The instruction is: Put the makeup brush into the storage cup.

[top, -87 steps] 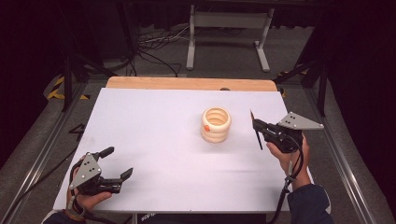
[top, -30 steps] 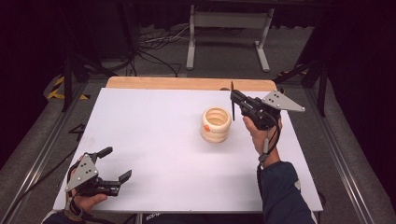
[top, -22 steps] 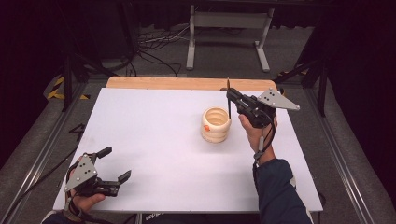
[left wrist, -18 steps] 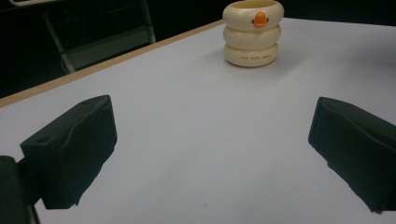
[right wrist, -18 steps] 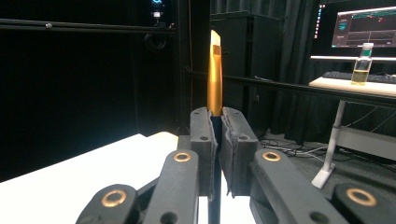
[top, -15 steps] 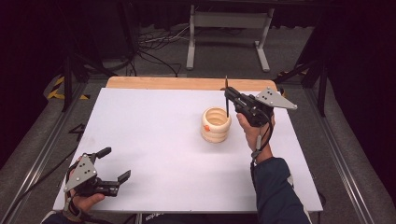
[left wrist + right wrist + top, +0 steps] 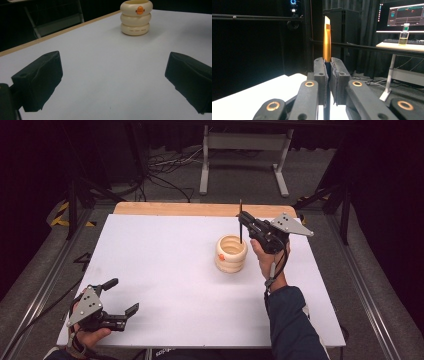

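The right gripper (image 7: 246, 223) has its jaws pressed together on a slim brush (image 7: 327, 37), gold ferrule and pale angled tip pointing up, long axis upright. In the high view the brush (image 7: 240, 222) hangs just above the far right rim of a cream ringed holder (image 7: 231, 253), so the holder's open mouth lies below and slightly left and nearer of it. The right hand is much nearer the holder. The left gripper (image 7: 121, 296) rests at the near left corner of the white table (image 7: 165, 270), jaws wide apart and empty. One brush, one holder (image 7: 136, 17), two grippers.
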The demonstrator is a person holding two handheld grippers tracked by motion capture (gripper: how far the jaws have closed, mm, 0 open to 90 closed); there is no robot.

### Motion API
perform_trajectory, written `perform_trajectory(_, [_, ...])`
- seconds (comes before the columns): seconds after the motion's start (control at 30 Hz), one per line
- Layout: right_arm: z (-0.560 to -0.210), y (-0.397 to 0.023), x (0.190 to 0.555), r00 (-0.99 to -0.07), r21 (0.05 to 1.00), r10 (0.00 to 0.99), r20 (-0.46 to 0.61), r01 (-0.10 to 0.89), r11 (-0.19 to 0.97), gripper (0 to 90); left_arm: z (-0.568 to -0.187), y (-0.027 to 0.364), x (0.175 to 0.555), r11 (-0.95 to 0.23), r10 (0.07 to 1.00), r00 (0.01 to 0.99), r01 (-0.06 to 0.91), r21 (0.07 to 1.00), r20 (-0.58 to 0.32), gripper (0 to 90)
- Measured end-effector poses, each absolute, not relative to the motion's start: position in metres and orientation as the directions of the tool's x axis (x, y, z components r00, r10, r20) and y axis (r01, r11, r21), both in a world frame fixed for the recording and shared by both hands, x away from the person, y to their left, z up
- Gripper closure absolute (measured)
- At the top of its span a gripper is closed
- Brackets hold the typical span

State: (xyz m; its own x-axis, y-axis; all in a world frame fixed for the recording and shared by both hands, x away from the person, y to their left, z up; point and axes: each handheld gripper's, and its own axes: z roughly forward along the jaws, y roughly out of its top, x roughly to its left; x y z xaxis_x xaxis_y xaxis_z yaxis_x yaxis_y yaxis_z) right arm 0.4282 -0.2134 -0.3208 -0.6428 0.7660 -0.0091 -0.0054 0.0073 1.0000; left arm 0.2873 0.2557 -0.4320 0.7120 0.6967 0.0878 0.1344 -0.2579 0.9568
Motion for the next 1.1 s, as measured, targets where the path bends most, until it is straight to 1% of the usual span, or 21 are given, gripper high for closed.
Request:
perform_trajectory(0.43, [-0.333,-0.209,0.436,-0.651,1.000,0.758,0.025,0.004,-0.030,84.4,-0.433,0.257,0.287,-0.253,0.700,0.710,0.140,0.957,0.081,2.3])
perform_trajectory(0.8, [-0.346,-0.204,0.441,-0.650,1.000,0.760,0.027,0.020,-0.019,84.5,-0.433,0.256,0.290,-0.250,0.691,0.719,0.135,0.959,0.079,2.4])
perform_trajectory(1.03, [-0.357,-0.201,0.446,-0.655,0.999,0.754,0.044,0.050,-0.016,84.5,-0.433,0.256,0.293,-0.242,0.682,0.727,0.129,0.962,0.074,2.5])
perform_trajectory(1.1, [-0.358,-0.200,0.445,-0.654,0.999,0.756,0.036,0.054,0.000,84.4,-0.433,0.255,0.293,-0.242,0.682,0.727,0.129,0.962,0.074,2.5])
